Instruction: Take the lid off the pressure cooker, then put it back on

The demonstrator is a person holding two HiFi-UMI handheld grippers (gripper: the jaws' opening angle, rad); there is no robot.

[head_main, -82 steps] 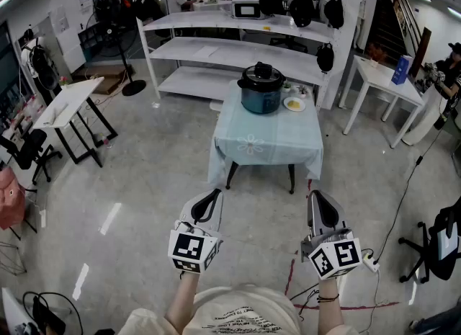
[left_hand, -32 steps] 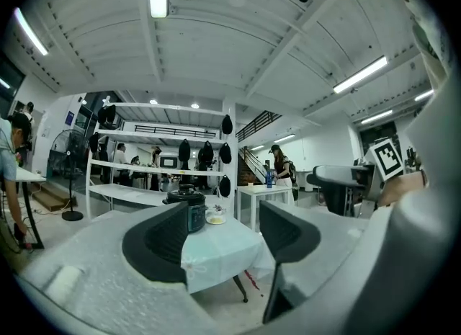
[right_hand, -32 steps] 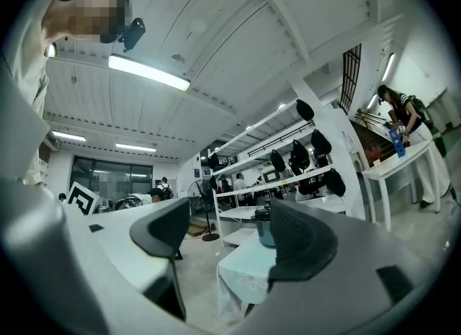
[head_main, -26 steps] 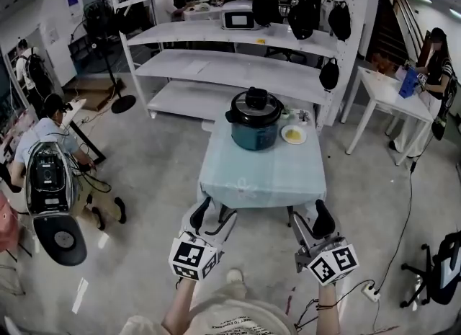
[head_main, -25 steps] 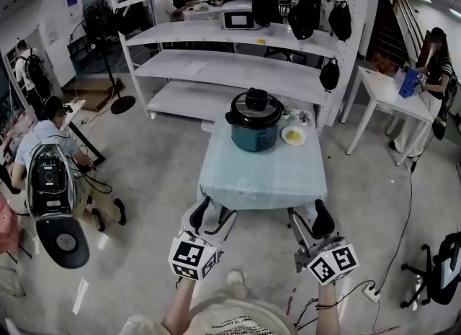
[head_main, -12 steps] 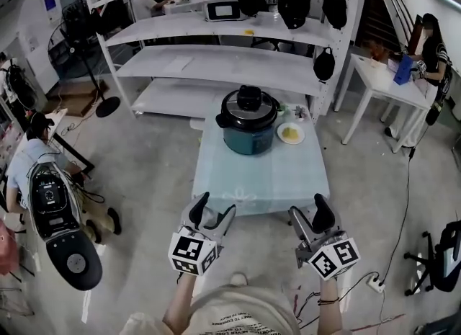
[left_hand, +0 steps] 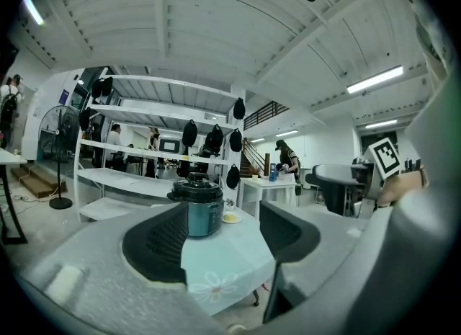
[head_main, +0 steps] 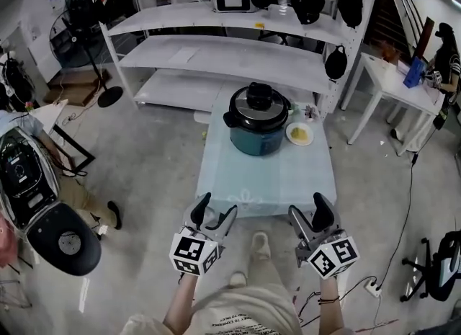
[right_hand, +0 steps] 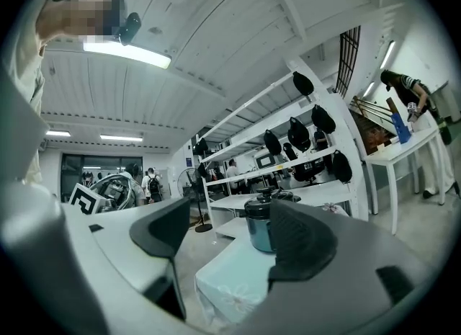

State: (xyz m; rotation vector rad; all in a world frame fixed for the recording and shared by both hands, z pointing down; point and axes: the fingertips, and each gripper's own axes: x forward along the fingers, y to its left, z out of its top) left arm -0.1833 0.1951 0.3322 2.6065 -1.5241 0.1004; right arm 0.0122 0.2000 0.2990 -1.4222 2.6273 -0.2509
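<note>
A dark teal pressure cooker (head_main: 258, 129) (left_hand: 201, 210) (right_hand: 260, 227) stands at the far end of a small table with a pale blue cloth (head_main: 263, 179). Its black lid (head_main: 258, 105) with a knob sits on the pot. Both grippers hover at the table's near edge, well short of the cooker. My left gripper (head_main: 213, 213) (left_hand: 216, 234) is open with nothing between its jaws. My right gripper (head_main: 311, 212) (right_hand: 230, 243) is open too and holds nothing.
A small plate with yellow food (head_main: 299, 135) lies right of the cooker. Behind the table stands a white shelf rack (head_main: 216, 52) with bags and an appliance. A white side table (head_main: 392, 85) is at the right, a person crouches at the left (head_main: 29, 175).
I have walked closer: the table and cooker have grown larger and now lie just ahead of both grippers. Both grippers stay open.
</note>
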